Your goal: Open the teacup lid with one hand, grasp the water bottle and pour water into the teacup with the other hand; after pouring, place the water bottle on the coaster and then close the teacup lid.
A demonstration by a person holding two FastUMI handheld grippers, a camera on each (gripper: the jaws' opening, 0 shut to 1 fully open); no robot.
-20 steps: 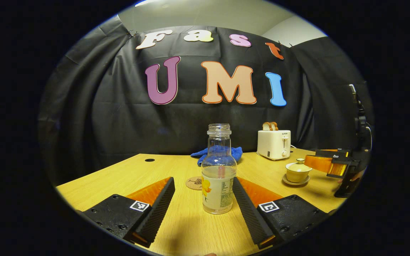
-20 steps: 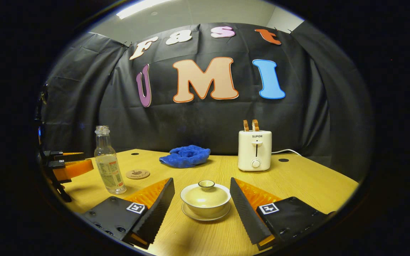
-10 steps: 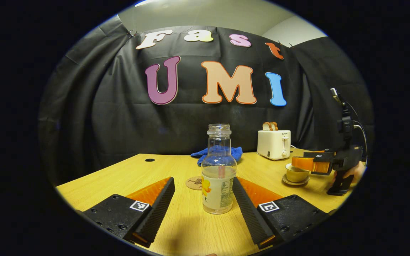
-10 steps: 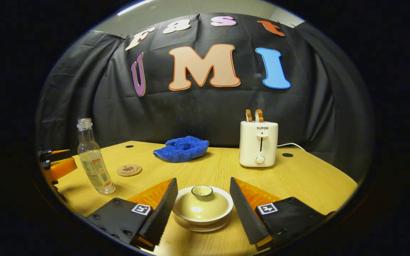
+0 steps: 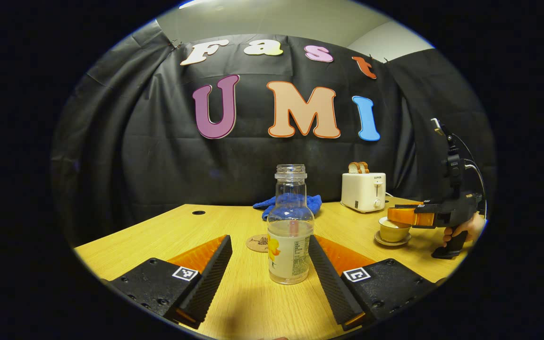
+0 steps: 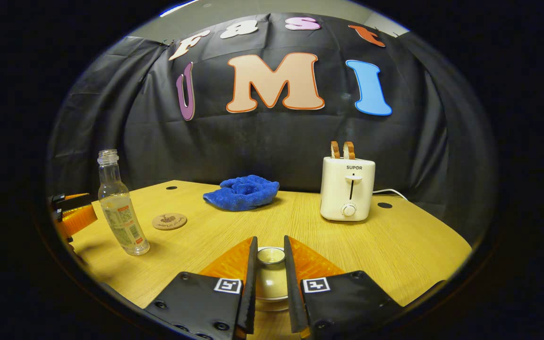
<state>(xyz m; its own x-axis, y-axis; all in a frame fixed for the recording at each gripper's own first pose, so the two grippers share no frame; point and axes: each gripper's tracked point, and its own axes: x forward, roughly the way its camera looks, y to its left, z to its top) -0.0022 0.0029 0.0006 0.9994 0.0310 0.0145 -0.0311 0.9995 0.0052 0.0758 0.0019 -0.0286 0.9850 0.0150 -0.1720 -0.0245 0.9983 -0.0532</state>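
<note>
Ceramic lid knob (image 6: 271, 255) sits pinched between the right gripper (image 6: 270, 283) fingers, teacup (image 5: 392, 230) directly below; lift is straight up. Left gripper (image 5: 269, 276) spread wide, water bottle (image 5: 290, 231) upright between its fingers, untouched; coaster (image 5: 258, 243) just beyond.

A crumpled blue cloth (image 6: 242, 192) lies near a white two-slot toaster (image 6: 347, 190) holding toast, both at the back of the light wooden table (image 6: 409, 245).
</note>
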